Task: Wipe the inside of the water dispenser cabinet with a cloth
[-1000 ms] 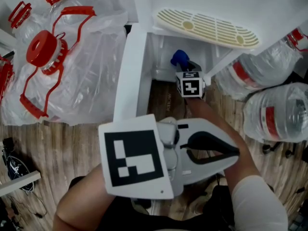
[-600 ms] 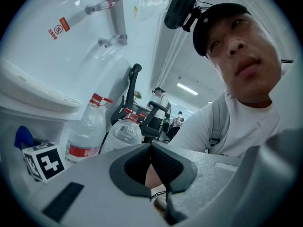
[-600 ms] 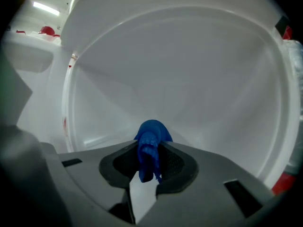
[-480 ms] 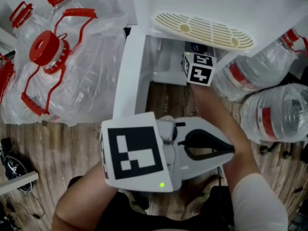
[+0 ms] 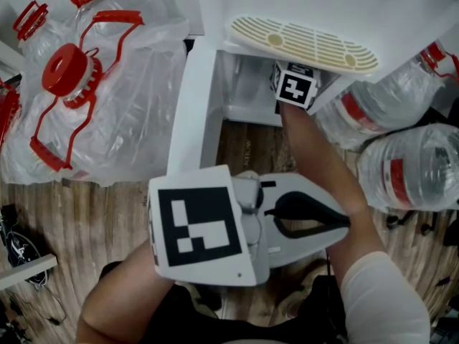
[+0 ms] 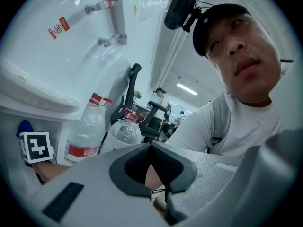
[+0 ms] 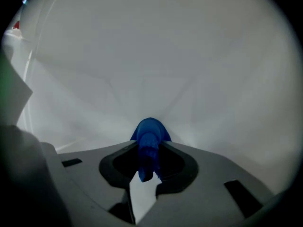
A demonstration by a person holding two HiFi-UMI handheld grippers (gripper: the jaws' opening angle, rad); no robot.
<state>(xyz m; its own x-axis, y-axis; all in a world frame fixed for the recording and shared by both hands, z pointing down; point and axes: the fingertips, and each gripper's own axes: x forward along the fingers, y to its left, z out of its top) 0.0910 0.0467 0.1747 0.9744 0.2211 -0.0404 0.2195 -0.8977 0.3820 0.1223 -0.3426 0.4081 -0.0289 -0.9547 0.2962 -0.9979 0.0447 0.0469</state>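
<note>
The white water dispenser's low cabinet (image 5: 247,95) stands open, its door (image 5: 193,106) swung to the left. My right gripper (image 7: 149,148) is shut on a blue cloth (image 7: 149,135) and reaches deep inside, close to the white inner walls (image 7: 142,70). From the head view only its marker cube (image 5: 295,87) shows, under the drip tray (image 5: 305,43); the cloth is hidden there. My left gripper (image 6: 150,150) is shut on nothing, held low in front of my body with its marker cube (image 5: 201,235) facing up. Its camera catches the cloth (image 6: 24,126) beside the right cube (image 6: 35,147).
Full water bottles (image 5: 409,174) lie on the wooden floor right of the cabinet, close to my right arm (image 5: 323,170). Empty jugs with red caps (image 5: 64,70), wrapped in clear plastic, are piled to the left of the door.
My right gripper has pushed further into the cabinet and up under the drip tray. The blue cloth, visible in the head view a second ago, is now hidden. The left gripper has barely moved.
</note>
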